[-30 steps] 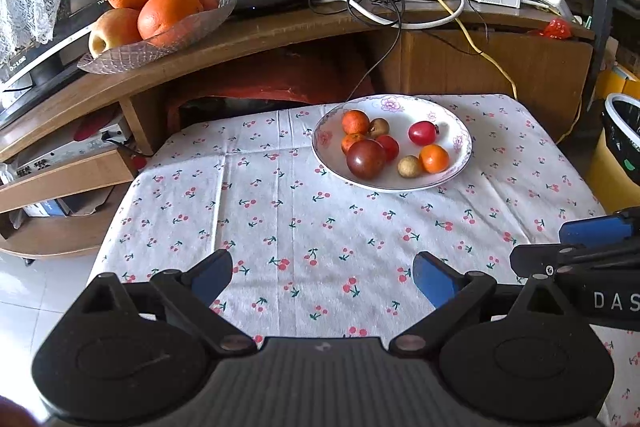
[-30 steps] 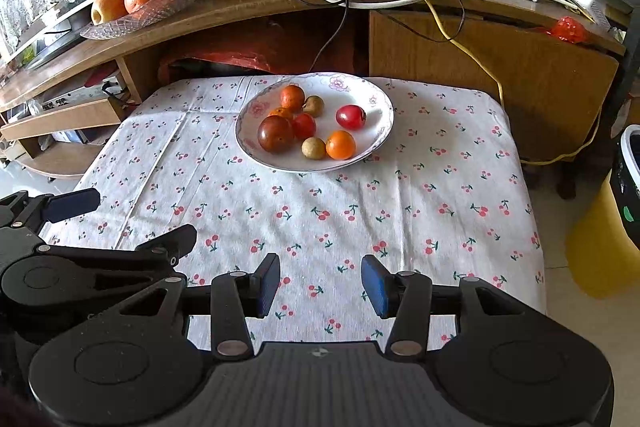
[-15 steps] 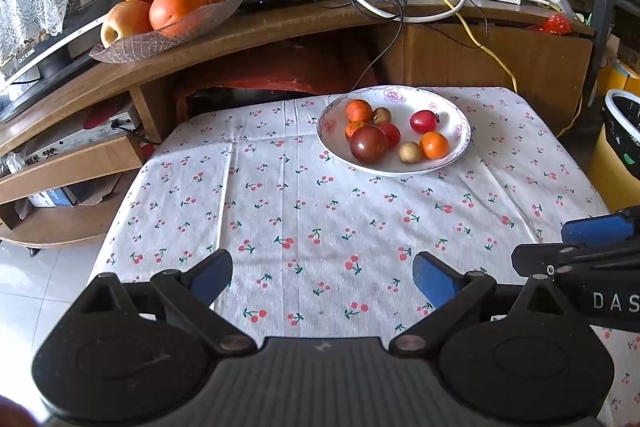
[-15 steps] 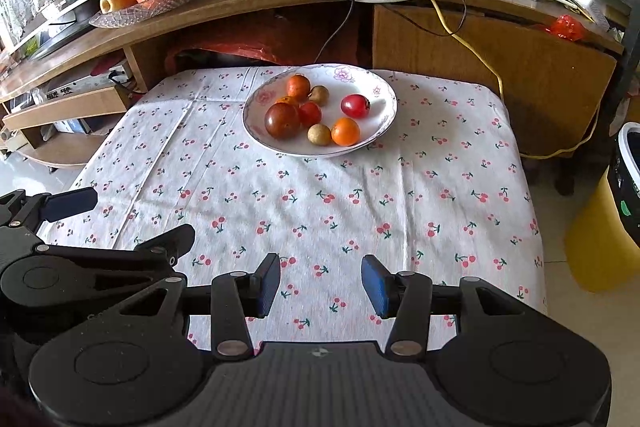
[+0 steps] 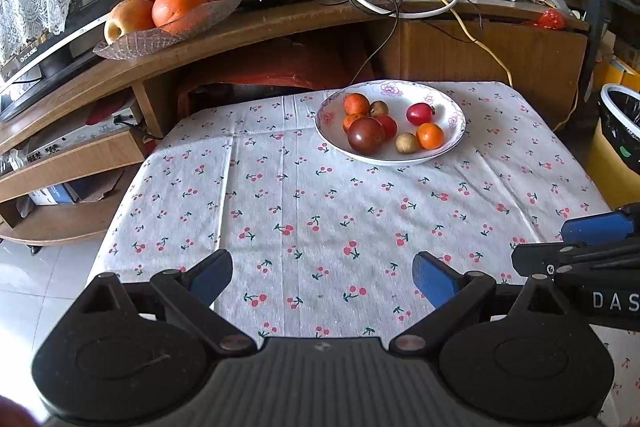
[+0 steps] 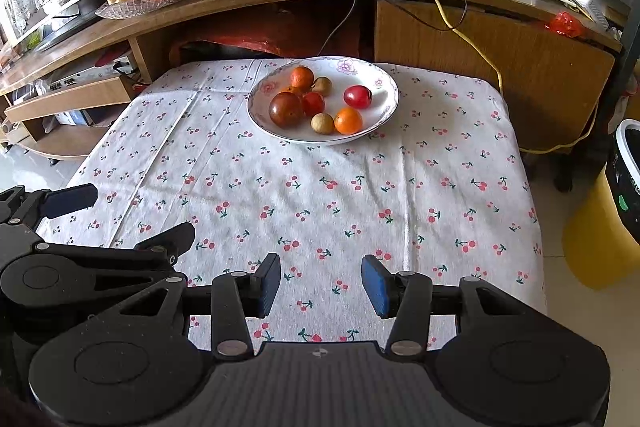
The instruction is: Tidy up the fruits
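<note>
I am holding both grippers low over the near edge of the desk (image 5: pixel 280 211), which is wearing a white cloth printed with cherries. My left gripper (image 5: pixel 322 279) is standing with its blue pads spread wide and nothing between them; my right gripper (image 6: pixel 320 285) is also parted, a little less widely, and is carrying nothing either. The fruits are all sitting in the flowered plate (image 6: pixel 384 107) toward the far side of the desk, well apart from both grippers: a dark tomato (image 6: pixel 286 109), a red tomato (image 6: pixel 358 96), a small orange (image 6: pixel 348 120), a brownish round fruit (image 6: pixel 322 123), and a few more orange and red pieces crowded against the dark one at the back. Up on the wooden shelf behind, a glass dish (image 5: pixel 132 41) is holding larger oranges and an apple. I am judging the work to be either finished or not yet started, since no fruit is lying loose on the cloth and neither gripper is touching anything; I cannot tell which. If sorting by kind is wanted, everything in the plate is mixed together, so that part would be left to do, beginning with a reach forward to the plate.
</note>
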A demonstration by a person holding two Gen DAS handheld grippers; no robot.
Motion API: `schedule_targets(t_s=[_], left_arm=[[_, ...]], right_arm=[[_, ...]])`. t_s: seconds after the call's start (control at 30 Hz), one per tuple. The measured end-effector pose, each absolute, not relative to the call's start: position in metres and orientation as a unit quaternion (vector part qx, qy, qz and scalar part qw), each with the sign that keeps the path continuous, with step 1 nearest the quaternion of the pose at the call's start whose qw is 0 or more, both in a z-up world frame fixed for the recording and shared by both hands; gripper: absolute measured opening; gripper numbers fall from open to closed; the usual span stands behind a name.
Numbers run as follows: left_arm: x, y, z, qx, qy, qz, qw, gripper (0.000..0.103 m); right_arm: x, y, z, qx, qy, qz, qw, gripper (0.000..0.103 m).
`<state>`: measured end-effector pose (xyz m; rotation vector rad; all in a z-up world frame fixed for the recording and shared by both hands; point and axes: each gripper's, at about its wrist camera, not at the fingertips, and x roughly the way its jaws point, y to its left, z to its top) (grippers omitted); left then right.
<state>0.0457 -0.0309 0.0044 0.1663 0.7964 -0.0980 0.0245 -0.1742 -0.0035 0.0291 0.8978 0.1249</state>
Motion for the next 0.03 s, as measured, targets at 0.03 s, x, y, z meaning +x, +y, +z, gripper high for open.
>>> schedule_targets(t_s=[0.03], left_arm=[[0.0457, -0.0306, 0.0038, 0.079, 0.388, -0.047, 0.917, 0.103]], right_arm=[[0.0240, -0.1743, -0.0034, 0.014, 0.434, 0.061, 0.899, 0.042]])
